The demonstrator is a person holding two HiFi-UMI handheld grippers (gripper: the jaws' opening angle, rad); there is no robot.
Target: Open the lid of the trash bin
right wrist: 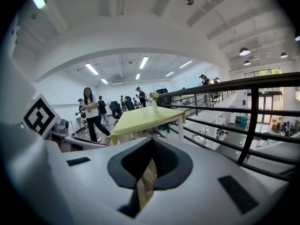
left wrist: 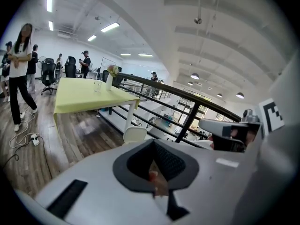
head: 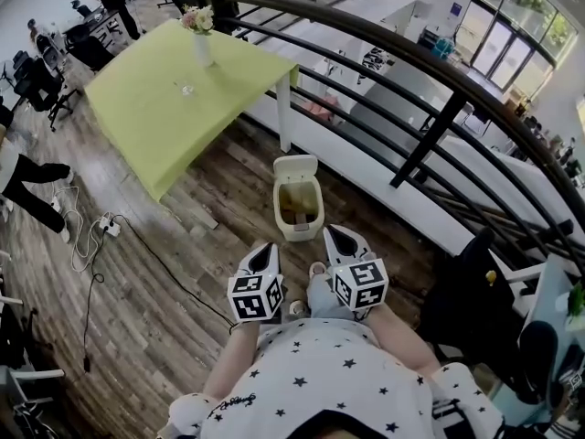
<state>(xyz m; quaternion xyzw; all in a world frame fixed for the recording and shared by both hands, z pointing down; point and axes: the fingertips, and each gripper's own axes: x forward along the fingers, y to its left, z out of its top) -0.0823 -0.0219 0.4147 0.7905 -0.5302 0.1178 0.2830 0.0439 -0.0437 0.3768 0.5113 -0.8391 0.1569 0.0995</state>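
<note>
The cream trash bin [head: 299, 219] stands on the wooden floor between the table and the railing. Its lid [head: 295, 166] is tipped up at the far side and the inside shows. In the left gripper view only the raised lid [left wrist: 135, 134] shows above the jaws. My left gripper [head: 266, 248] and right gripper [head: 336, 234] are held close to my body, short of the bin and apart from it. Both point toward it, one to each side. Each has its jaws together with nothing between them, as the left gripper [left wrist: 154, 146] and right gripper [right wrist: 151, 144] show in their own views.
A table with a yellow-green cloth [head: 155, 108] carries a flower vase [head: 201, 42] and a glass [head: 186, 88]. A black railing [head: 439, 122] runs behind the bin. A power strip with cables [head: 108, 228] lies at left. People stand at the far left.
</note>
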